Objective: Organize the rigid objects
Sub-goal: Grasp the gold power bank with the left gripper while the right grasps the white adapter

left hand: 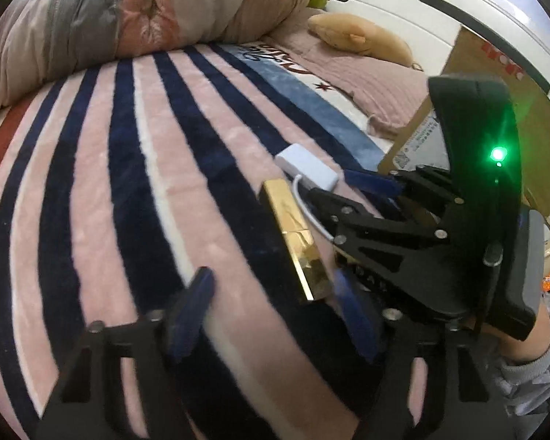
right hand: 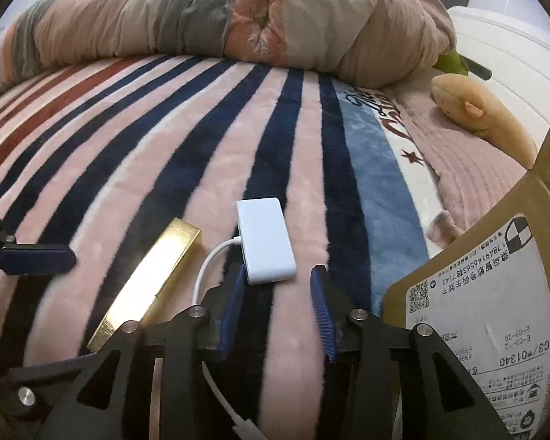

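A bed covered by a plush blanket (right hand: 187, 139) striped in pink, navy and white fills both views. Two rigid objects lie on it side by side: a gold rectangular box (right hand: 154, 275) and, just to its right, a white adapter hub (right hand: 266, 240) with a short white cable (right hand: 209, 267) curling from its near end. An open cardboard box (right hand: 487, 293) with a shipping label stands at the right edge of the bed, near the hub.

The right gripper (right hand: 280, 306) hovers low, its blue-padded fingers (right hand: 321, 308) spread wide and empty, with the near end of the hub just ahead of the gap. The left gripper (left hand: 271, 310) is also wide open and holds nothing; the near end of the gold box sits just ahead of its right pad.

The step in hand appears to be picking up the hub. To do it well, the right gripper should move forward so its pads straddle the hub's two long sides, stay clear of the cable, then close firmly; the smooth casing may slip on the soft blanket.

In the right wrist view, the hub's long axis runs away from the camera, tilted slightly leftward at the far end, cable end nearest. The gold box's long axis slants from near-left to far-right.
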The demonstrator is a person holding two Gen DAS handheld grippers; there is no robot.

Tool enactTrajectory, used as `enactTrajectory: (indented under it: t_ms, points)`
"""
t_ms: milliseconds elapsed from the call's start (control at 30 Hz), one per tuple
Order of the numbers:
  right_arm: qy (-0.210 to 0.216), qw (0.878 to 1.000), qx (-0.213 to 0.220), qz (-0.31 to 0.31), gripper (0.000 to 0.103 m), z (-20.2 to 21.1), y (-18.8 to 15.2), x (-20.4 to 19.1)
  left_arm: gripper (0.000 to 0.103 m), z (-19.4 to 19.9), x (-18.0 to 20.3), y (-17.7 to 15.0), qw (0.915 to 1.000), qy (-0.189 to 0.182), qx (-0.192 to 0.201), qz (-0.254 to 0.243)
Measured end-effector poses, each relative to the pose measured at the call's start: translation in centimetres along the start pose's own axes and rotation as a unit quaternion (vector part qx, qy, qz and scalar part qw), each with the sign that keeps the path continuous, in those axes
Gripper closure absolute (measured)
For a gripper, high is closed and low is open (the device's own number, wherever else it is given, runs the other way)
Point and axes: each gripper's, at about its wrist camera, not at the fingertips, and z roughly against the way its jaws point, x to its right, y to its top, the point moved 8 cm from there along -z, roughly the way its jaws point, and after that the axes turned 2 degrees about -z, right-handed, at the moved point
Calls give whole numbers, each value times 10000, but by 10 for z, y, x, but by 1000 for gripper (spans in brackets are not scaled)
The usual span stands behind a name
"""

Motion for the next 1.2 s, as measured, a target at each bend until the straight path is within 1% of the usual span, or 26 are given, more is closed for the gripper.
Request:
enactTrajectory:
  t_ms: [33,100,167,233,300,467,533,567,600,633,667,733,800,867,933,1000,1100,1167,1200]
  points:
    - [30,10000,10,-14,70,0,0,0,59,0,1,0,10000,-22,-8,23]
    - [66,10000,-8,-14,70,-1,0,-1,76,1,4,0,9999,-147,11,24]
    - [68,10000,-7,4,70,-1,-1,-1,86,5,7,-1,9998,-208,10,-52]
    - [82,10000,-12,19,70,0,0,0,89,10,9,-2,9998,-86,32,-164]
    - [119,9999,-31,43,70,1,0,-1,96,18,5,-6,9997,38,44,-246]
    - [226,9996,-121,127,70,3,-2,-5,96,28,-17,-13,9995,273,22,-135]
    - [225,9994,-119,218,70,7,-5,-8,93,28,-18,-12,9998,194,15,-35]
    - [217,9992,-110,316,69,10,-8,-10,89,25,-15,-10,10000,47,-3,-14]
    - [168,9990,-102,412,68,12,-11,-11,82,23,-12,-8,10000,-59,-8,-11]
    - [81,9985,-79,526,64,15,-14,-13,79,19,-8,-5,9999,-142,-3,-22]
    - [19,9980,-48,636,62,19,-17,-14,78,16,-6,-3,9999,-149,-12,-27]
    - [22,9975,-37,705,62,24,-22,-15,78,6,-2,1,9998,-180,-82,-1]
    - [18,9971,-13,755,62,27,-24,-16,78,-3,2,4,9995,-291,-132,73]
    - [-1,9971,23,764,62,31,-24,-15,78,-9,2,6,9997,-153,-160,51]
    - [-15,9970,62,767,62,35,-25,-16,86,-11,3,5,9999,-38,-137,7]
    - [26,9967,111,801,62,41,-25,-19,88,-10,1,4,9999,46,-124,-27]
    - [367,9970,115,674,62,48,-26,-22,88,-2,-2,0,9998,140,-124,-60]
    - [870,9948,34,533,62,51,-26,-27,88,8,-6,-5,9994,298,-97,-153]
    - [1030,9935,-34,480,62,51,-26,-30,88,14,-10,-10,9991,373,-85,-184]
